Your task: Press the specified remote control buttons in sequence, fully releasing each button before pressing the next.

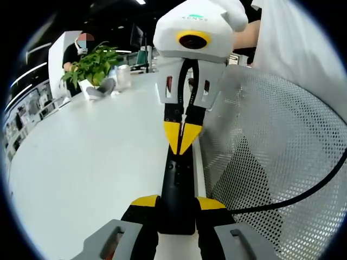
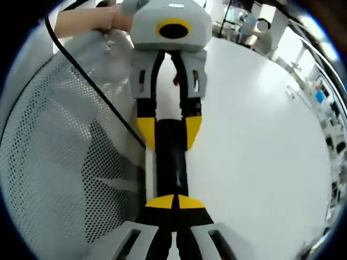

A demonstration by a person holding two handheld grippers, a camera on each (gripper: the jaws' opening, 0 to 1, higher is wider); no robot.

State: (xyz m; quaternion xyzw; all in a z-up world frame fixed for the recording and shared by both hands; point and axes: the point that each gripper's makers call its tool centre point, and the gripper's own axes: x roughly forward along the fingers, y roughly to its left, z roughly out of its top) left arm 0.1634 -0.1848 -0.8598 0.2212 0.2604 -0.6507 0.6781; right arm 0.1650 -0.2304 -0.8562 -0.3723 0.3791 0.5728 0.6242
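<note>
1. Yellow-padded jaws of the left gripper (image 1: 177, 208) rise from 6 o'clock in the left gripper view and clamp the near end of the slim black rectangular remote control (image 1: 177, 184) from both sides
2. Opposite, at 12 o'clock in that view, the right gripper (image 1: 182, 142) has its yellow tips clenched together into one point that rests on the far end of the remote
3. To press well, I judge the left should only steady the remote flat on the smooth white tabletop (image 1: 87, 162) while the closed point goes straight down on one button, then lifts clear before the next
4. Drifting sideways risks catching a neighbouring key
5. Long and narrow, the remote lies along the edge of the white perforated mesh basket (image 1: 282, 146) at 3 o'clock; its buttons are too small to read
</note>
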